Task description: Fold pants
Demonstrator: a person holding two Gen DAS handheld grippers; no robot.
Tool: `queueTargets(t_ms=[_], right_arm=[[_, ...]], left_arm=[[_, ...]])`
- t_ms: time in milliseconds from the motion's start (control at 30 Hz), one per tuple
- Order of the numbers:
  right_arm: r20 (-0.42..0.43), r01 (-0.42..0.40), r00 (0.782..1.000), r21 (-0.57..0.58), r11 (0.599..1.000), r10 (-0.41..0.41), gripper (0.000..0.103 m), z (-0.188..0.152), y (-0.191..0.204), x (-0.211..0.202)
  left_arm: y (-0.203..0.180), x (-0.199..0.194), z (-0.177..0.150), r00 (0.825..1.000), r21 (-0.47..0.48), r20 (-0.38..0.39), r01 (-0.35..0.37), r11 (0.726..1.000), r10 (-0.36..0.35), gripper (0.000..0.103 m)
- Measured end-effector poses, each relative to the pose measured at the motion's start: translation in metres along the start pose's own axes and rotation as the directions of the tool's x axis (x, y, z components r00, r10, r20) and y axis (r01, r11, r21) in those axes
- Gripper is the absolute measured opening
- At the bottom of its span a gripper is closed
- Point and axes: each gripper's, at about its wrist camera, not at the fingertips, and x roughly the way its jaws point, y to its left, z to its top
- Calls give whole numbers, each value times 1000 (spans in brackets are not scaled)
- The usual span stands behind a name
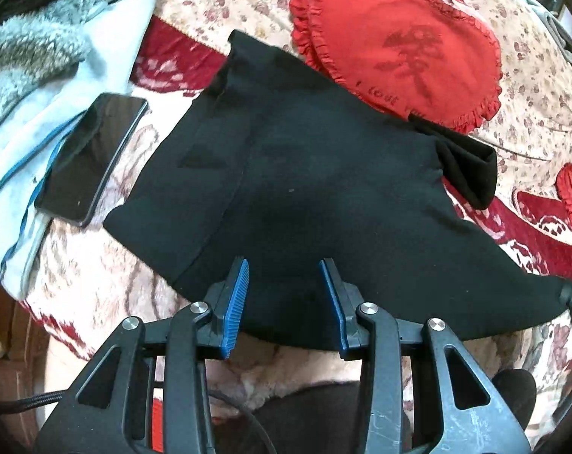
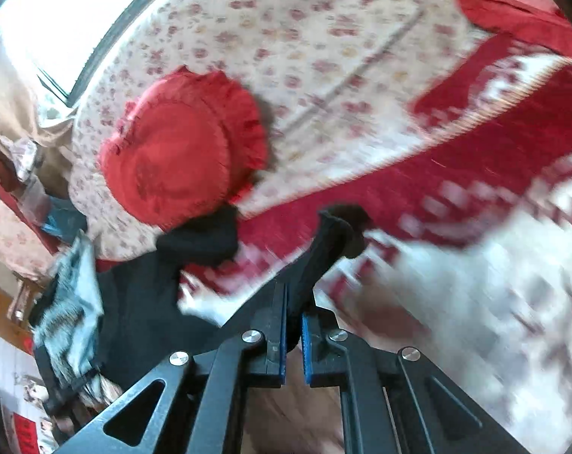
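Black pants point(image 1: 304, 174) lie spread on a bed with a red and cream patterned cover. My left gripper point(image 1: 284, 268) is open and hovers over the near edge of the pants, holding nothing. My right gripper point(image 2: 294, 295) is shut on a corner of the pants point(image 2: 331, 234) and holds it lifted off the bed; the view is blurred by motion. The rest of the black cloth point(image 2: 146, 295) trails to the left in the right wrist view. The held corner shows at the far right edge of the left wrist view point(image 1: 565, 295).
A red round frilled cushion point(image 1: 395, 41) lies beyond the pants, also in the right wrist view point(image 2: 183, 147). A black phone point(image 1: 91, 155) with a blue cable rests on a grey fleece garment point(image 1: 40, 56) at the left. Another red cushion point(image 2: 512, 11) lies far right.
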Motion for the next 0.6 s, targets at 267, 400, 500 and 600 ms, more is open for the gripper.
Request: queueTargets(t_ms=[267, 400, 500, 600], right_arm=[[-184, 119, 974, -71, 990, -130, 8, -49, -20, 33], [-76, 179, 980, -60, 982, -183, 27, -33, -26, 6], [-3, 226, 974, -52, 973, -226, 41, -17, -32, -3], [-17, 215, 976, -76, 974, -217, 42, 0, -34, 17]], left_arm=[[-5, -8, -3, 1000, 14, 0, -7, 1000, 7, 37], [-7, -10, -4, 1000, 15, 3, -1, 1000, 1, 37], [-10, -7, -4, 1000, 21, -5, -3, 1000, 3, 37], [-14, -5, -4, 1000, 31, -10, -4, 1000, 4, 37]])
